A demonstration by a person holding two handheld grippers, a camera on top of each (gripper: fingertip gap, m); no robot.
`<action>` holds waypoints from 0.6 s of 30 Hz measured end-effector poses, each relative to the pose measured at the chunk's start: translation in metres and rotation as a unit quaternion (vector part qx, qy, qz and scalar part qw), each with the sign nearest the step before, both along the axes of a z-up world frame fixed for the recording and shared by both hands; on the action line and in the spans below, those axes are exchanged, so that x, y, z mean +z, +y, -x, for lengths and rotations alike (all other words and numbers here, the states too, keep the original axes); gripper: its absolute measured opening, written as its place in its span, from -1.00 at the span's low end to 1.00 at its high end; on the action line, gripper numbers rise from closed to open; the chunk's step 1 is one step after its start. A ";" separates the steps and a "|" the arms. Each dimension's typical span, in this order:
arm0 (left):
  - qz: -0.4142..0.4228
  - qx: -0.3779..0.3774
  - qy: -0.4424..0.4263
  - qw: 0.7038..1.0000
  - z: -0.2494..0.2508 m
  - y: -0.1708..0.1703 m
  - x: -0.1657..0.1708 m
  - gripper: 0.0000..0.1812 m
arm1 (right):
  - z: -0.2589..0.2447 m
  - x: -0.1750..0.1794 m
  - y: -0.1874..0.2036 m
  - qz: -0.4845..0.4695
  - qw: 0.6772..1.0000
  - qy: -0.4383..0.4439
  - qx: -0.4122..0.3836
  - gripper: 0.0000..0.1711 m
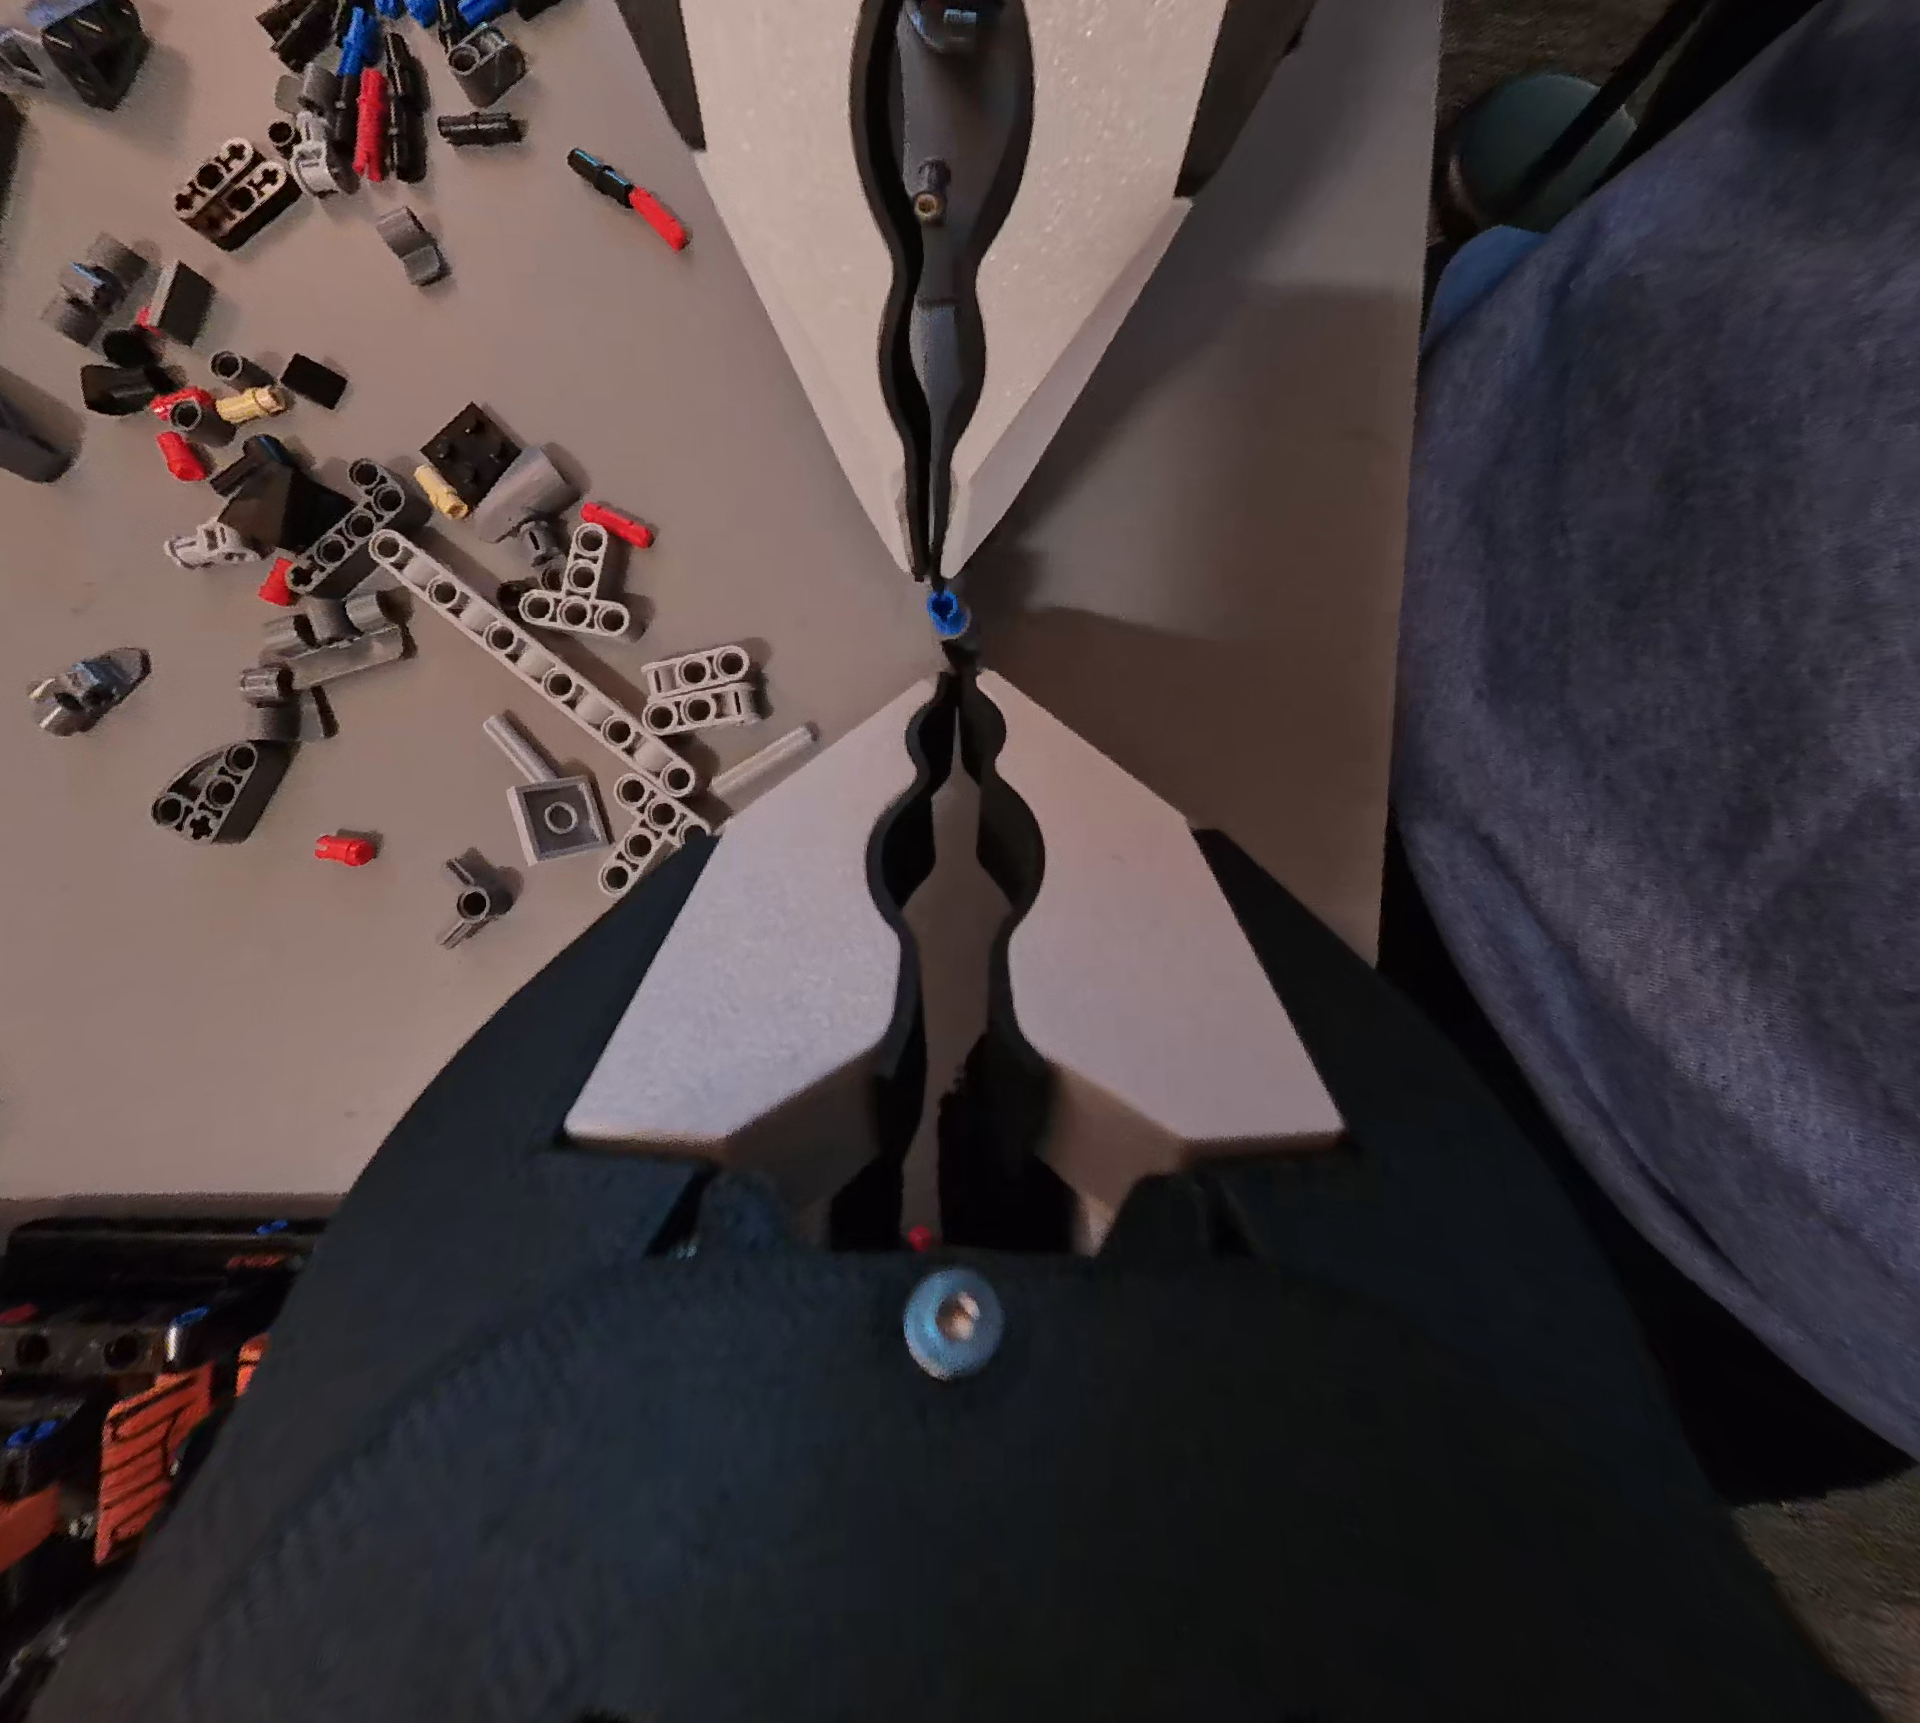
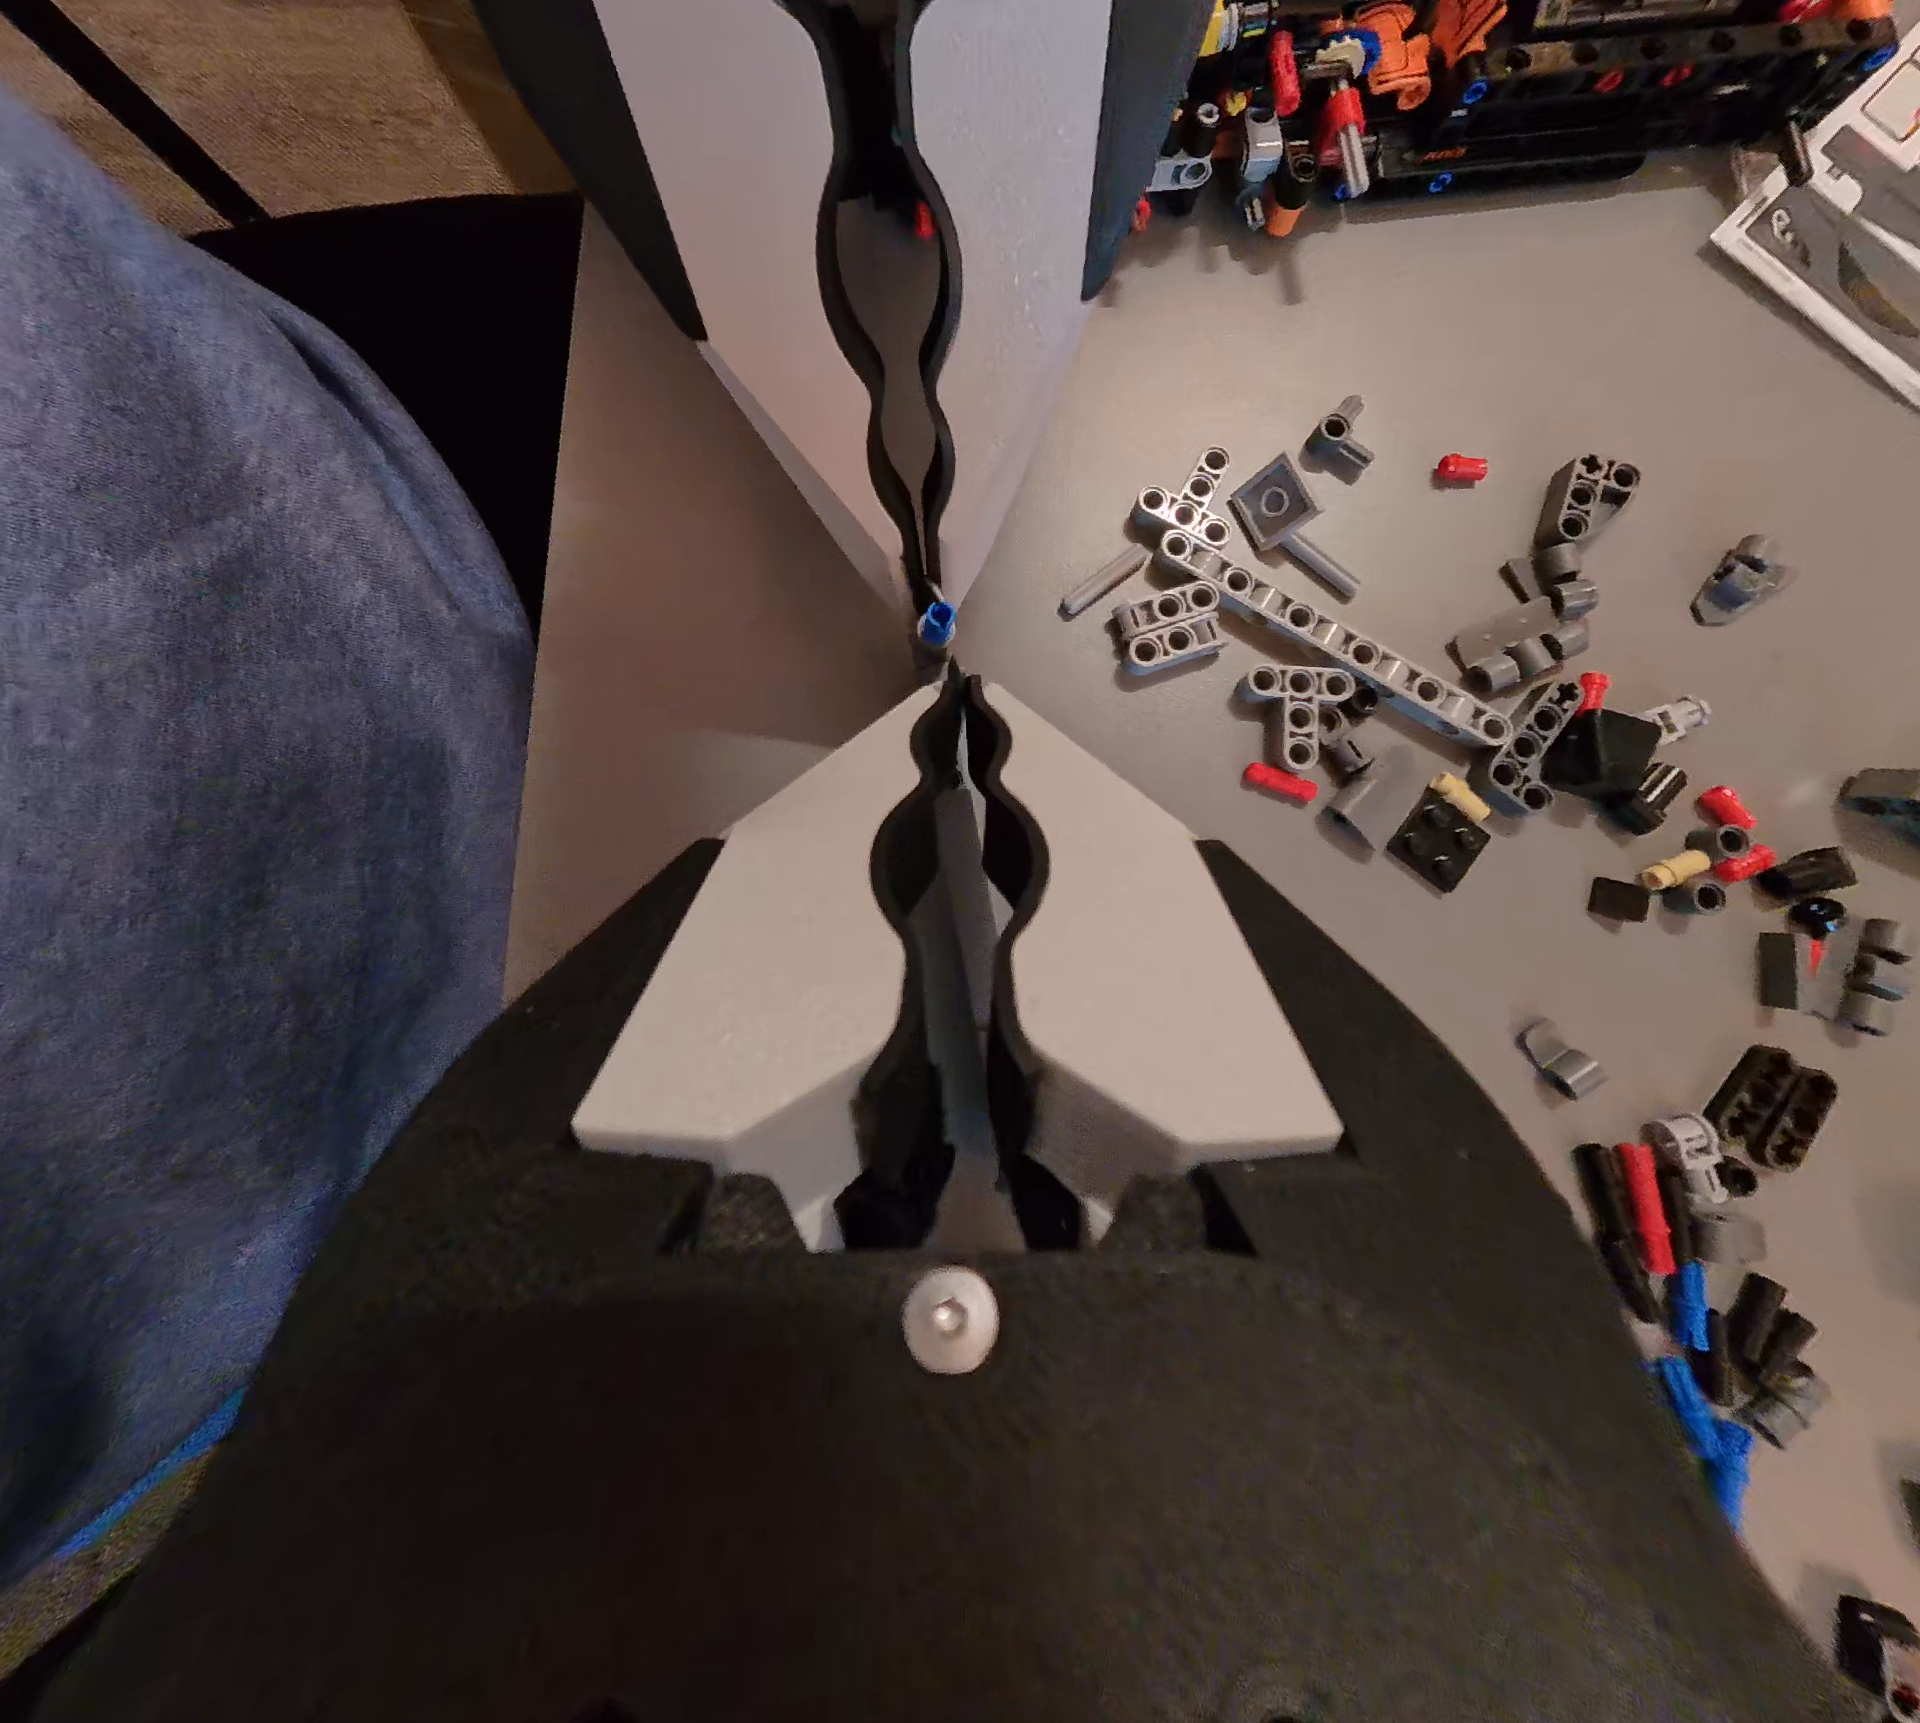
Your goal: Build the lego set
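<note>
A small blue pin (image 1: 948,613) is pinched between the tips of my two grippers, which meet tip to tip above the grey table's edge. In the left wrist view my left gripper (image 1: 951,674) comes from below with jaws closed, and the right gripper (image 1: 933,574) comes from above, also closed. In the right wrist view the right gripper (image 2: 956,684) is below, the left gripper (image 2: 933,584) is above, and the blue pin (image 2: 935,624) is between them. Both sets of tips touch the pin; which one carries it I cannot tell.
Loose grey, black, red and blue pieces (image 1: 499,634) lie scattered on the table (image 1: 312,998), among them a long grey beam (image 2: 1340,634). A black and orange partly built model (image 2: 1558,0) stands at the back, with a booklet (image 2: 1839,250) beside it. A person's blue clothing (image 2: 208,634) is close by.
</note>
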State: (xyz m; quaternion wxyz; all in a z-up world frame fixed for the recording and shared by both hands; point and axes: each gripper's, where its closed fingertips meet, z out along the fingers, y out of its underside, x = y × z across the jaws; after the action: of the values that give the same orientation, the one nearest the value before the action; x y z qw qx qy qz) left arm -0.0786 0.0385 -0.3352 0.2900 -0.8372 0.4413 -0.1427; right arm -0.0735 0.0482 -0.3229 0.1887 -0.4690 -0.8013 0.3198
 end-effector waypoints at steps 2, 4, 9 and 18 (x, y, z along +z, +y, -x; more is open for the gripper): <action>-0.007 0.001 0.015 1.000 0.002 -0.001 -0.002 -1.00 | -0.001 0.001 -0.002 -0.005 1.000 0.006 0.002 -1.00; -0.004 -0.002 0.024 1.000 0.001 -0.003 -0.007 -1.00 | -0.001 0.001 -0.005 -0.007 1.000 0.013 0.006 -1.00; -0.014 0.001 0.035 0.999 -0.002 -0.003 -0.011 -1.00 | -0.003 0.001 -0.004 -0.012 0.999 0.034 0.003 -1.00; -0.021 -0.003 0.025 0.999 -0.005 0.004 -0.001 -1.00 | -0.005 0.002 0.004 0.053 0.998 0.038 -0.012 -1.00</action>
State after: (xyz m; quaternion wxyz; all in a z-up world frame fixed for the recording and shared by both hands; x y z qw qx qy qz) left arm -0.0736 0.0425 -0.3358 0.2958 -0.8331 0.4535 -0.1129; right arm -0.0687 0.0525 -0.3213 0.1977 -0.4758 -0.7697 0.3769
